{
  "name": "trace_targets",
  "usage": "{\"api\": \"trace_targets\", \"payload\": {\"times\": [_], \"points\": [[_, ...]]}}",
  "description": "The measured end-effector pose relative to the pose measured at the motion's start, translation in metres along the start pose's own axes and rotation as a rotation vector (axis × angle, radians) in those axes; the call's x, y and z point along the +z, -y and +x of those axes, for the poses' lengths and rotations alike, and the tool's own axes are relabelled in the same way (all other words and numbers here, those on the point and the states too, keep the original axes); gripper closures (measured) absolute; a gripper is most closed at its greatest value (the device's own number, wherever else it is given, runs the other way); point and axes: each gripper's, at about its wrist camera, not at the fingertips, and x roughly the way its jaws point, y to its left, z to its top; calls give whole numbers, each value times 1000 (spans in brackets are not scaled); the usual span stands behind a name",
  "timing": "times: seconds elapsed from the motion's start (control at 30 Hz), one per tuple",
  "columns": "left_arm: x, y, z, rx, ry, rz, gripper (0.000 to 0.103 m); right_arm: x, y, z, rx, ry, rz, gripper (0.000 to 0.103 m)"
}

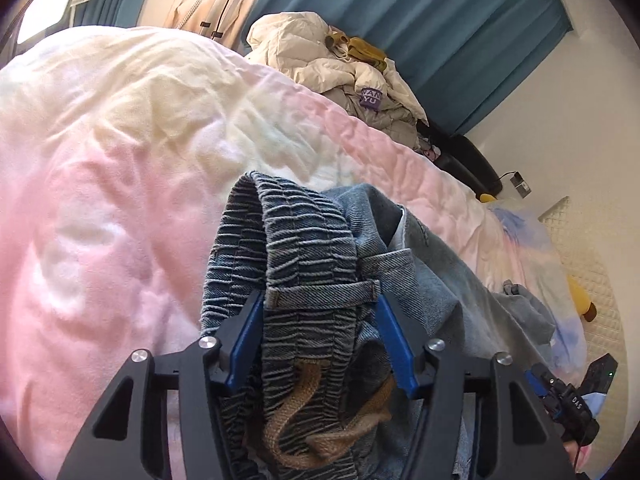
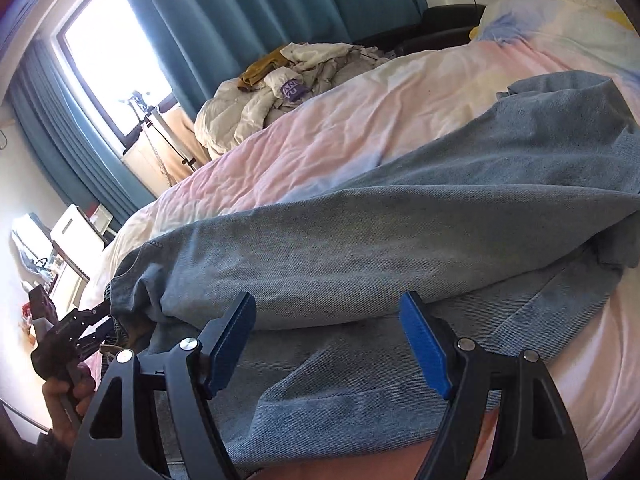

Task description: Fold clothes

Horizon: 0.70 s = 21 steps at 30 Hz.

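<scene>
- Left wrist view first: the left gripper [image 1: 318,304] has the elastic waistband [image 1: 296,248] of the jeans [image 1: 432,264] sitting right between its blue fingers [image 1: 248,340].
- Those fingers stand about half open. They flank the gathered denim band and a belt loop [image 1: 324,294], but whether the pads press on the cloth I cannot tell.
- A tan drawstring [image 1: 296,436] curls down over the waistband, low between the black arms of the gripper.
- The waistband end of the jeans is bunched up over the pink and white bed [image 1: 120,168], near its front edge.
- At the lower right edge of this view, the other gripper's black body shows beside a bit of hand.
- Over to the right wrist view: the right gripper [image 2: 328,312] has its fingers [image 2: 424,344] spread wide, nothing clamped.
- Pale blue denim fills the gap under them, a long leg [image 2: 360,240] of the jeans lying across the bed [image 2: 360,120] towards its far right corner, folded over a second layer beneath.
- On the left edge of this view, a hand [image 2: 66,394] holds the left gripper at the waistband end.
- Past the bed's far edge, a heap of cream clothing [image 2: 256,108] lies in front of teal curtains [image 2: 240,8].
</scene>
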Motion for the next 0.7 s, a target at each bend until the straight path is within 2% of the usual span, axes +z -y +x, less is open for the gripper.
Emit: {"api": "trace_targets", "payload": {"times": [0.03, 0.1, 0.2, 0.23, 0.37, 0.43, 0.5, 0.63, 0.7], "points": [[1, -3, 0, -13, -2, -15, 57, 0, -1, 1, 0, 0, -2, 28], [3, -7, 0, -41, -6, -34, 59, -1, -3, 2, 5, 0, -4, 28], [4, -2, -7, -100, 2, -18, 63, -1, -3, 4, 11, -7, -3, 28], [5, 0, -11, -126, 11, -15, 70, -1, -3, 5, 12, -10, -1, 28], [9, 0, -22, -353, -8, -65, 71, -2, -3, 6, 12, -20, 5, 28], [7, 2, -24, -404, -21, -49, 71, -3, -3, 4, 11, -21, 11, 28], [6, 2, -17, -358, -42, -50, 71, -3, -2, 3, 12, -21, 14, 27], [6, -13, 13, -321, -126, -136, 71, -3, -3, 3, 13, -21, 8, 27], [7, -16, 21, -297, -132, -154, 71, -3, -4, 4, 10, -22, 4, 27]]}}
